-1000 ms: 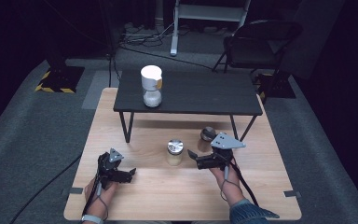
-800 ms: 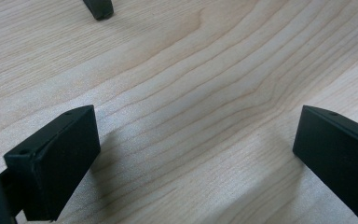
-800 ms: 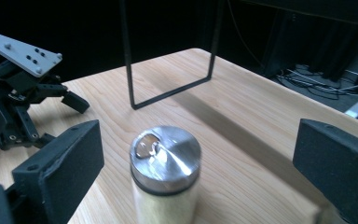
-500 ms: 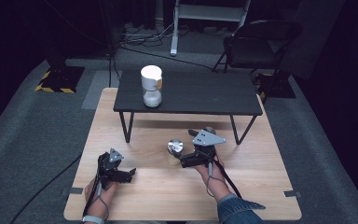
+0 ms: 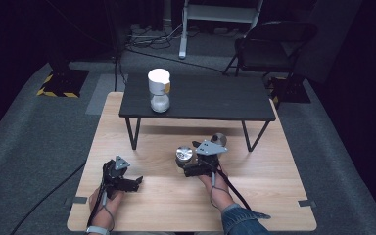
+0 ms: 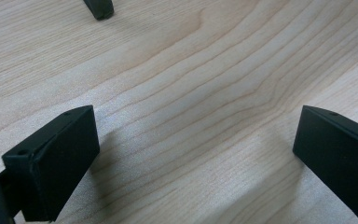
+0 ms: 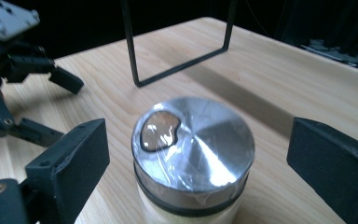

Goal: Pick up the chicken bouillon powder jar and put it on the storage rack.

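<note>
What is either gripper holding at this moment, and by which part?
Nothing is held. The right gripper has its jaws, which have just been closing, either side of the jar without touching it. The left gripper is open over bare table.

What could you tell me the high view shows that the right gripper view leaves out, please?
High view alone: the white-lidded jar standing on the black side table's top, a second small jar behind the right gripper, and a folding chair beyond. Right gripper view alone: the metal-lidded jar's lid close up, between jaws that have just been closing and aren't touching it. Both: that jar, the left gripper and the wooden table.
</note>
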